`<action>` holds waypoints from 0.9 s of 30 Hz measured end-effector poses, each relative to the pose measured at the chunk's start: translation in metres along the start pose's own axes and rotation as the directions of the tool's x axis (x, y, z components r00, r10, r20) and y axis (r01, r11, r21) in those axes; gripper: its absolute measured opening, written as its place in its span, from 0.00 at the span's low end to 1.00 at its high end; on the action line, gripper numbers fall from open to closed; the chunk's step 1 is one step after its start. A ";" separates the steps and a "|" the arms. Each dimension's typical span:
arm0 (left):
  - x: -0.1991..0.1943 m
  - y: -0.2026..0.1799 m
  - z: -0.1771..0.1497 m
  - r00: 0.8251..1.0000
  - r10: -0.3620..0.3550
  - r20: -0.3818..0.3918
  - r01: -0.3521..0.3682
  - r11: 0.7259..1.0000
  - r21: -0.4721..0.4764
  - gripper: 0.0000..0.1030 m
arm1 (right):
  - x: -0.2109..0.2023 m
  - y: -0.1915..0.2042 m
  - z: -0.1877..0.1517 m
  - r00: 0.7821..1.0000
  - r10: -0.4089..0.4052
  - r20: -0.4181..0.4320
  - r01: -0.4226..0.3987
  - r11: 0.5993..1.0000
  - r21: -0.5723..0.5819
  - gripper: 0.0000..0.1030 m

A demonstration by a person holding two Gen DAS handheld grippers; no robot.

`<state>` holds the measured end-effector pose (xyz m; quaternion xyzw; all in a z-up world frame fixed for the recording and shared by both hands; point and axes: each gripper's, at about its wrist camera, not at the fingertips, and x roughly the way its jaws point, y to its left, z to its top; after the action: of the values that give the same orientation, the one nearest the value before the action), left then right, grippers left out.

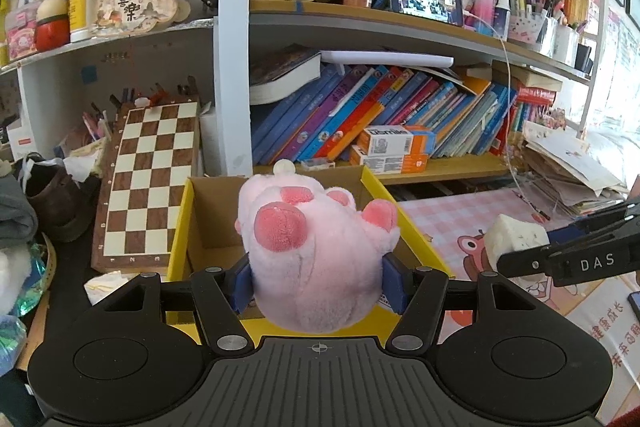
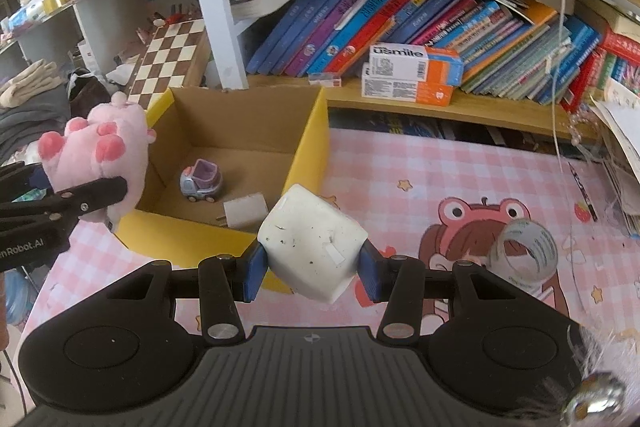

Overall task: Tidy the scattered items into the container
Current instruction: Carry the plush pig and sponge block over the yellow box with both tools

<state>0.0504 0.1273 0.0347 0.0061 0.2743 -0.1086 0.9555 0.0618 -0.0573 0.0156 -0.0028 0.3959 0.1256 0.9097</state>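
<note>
Bright daylight; fisheye-warped, blurred edges

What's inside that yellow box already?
The right wrist view shows the box holding a small toy car and a white block. The near wall and the held cube hide its front corner.

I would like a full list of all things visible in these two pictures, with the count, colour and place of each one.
Plush toy: one, pink, held over the box.
Foam block: one, white, held near the box's front corner.
Box: one, yellow outside, brown inside, on the mat.
Toy car: one, grey and purple, inside the box.
Small block: one, white, inside the box.
Tape roll: one, clear, on the mat.
Mat: one, pink checked.
Chessboard: one, brown and cream, leaning left of the box.
Books: many, mostly blue, on the shelf.
Left tongs: shut on plush toy.
Right tongs: shut on foam block.
</note>
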 end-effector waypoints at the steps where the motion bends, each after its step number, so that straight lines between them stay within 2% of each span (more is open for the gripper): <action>1: 0.001 0.001 0.001 1.000 -0.001 0.000 0.001 1.000 0.001 0.60 | 0.001 0.001 0.002 1.000 0.003 0.002 -0.003 1.000 -0.006 0.44; 13: 0.012 0.016 0.010 1.000 0.018 0.008 -0.018 1.000 -0.006 0.60 | 0.023 0.023 0.026 0.998 0.063 0.001 -0.063 0.996 -0.067 0.44; 27: 0.030 0.029 0.016 0.999 0.040 -0.024 -0.040 0.999 -0.017 0.60 | 0.052 0.038 0.043 0.991 0.129 -0.017 -0.130 0.986 -0.104 0.44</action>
<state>0.0901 0.1487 0.0309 0.0048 0.2864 -0.0870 0.9541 0.1183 -0.0043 0.0110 -0.0253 0.3929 0.2052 0.8960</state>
